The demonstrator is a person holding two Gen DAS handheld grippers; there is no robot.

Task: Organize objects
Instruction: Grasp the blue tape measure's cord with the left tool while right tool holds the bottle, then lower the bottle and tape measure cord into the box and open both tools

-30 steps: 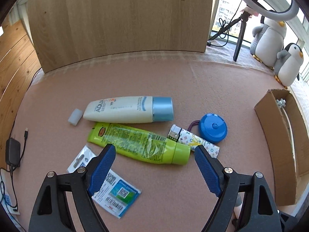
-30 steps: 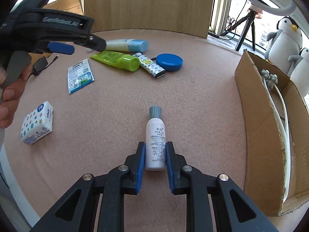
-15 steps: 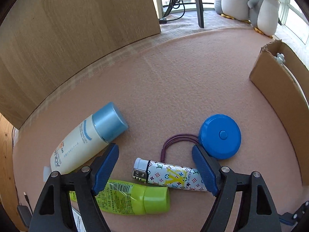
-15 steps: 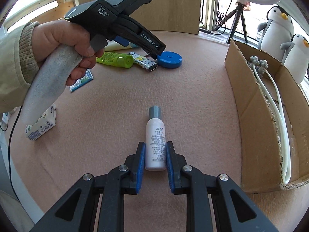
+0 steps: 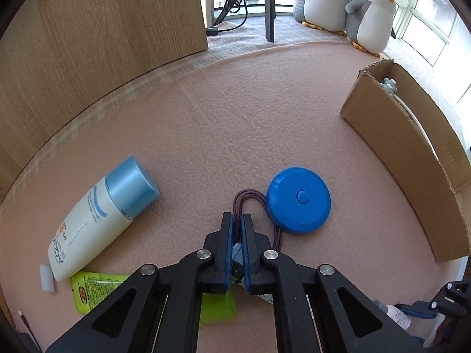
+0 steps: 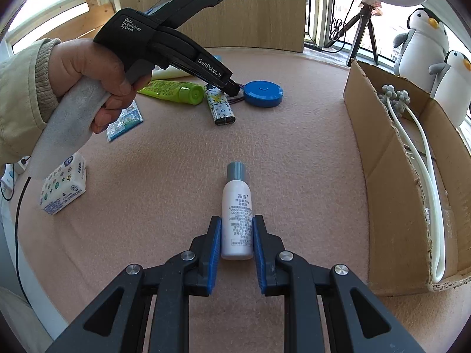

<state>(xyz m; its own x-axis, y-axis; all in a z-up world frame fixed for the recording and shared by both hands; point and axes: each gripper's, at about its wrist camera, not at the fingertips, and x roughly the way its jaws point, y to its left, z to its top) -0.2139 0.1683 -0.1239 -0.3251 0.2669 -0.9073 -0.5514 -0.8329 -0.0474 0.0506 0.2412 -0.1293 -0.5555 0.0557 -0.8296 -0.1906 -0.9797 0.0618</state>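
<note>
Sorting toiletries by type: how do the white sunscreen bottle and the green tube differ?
The sunscreen bottle is white with a wide, metallic light-blue cap; the green tube is lime green, cap included. The sunscreen bottle looks fatter, the green tube slimmer, with a flat crimped end. Both lie on their sides, next to each other, on the pink mat.

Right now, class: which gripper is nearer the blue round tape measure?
Left. The left gripper is shut just beside the blue tape measure; the right gripper is well short of it, clamping the small white bottle.
</note>
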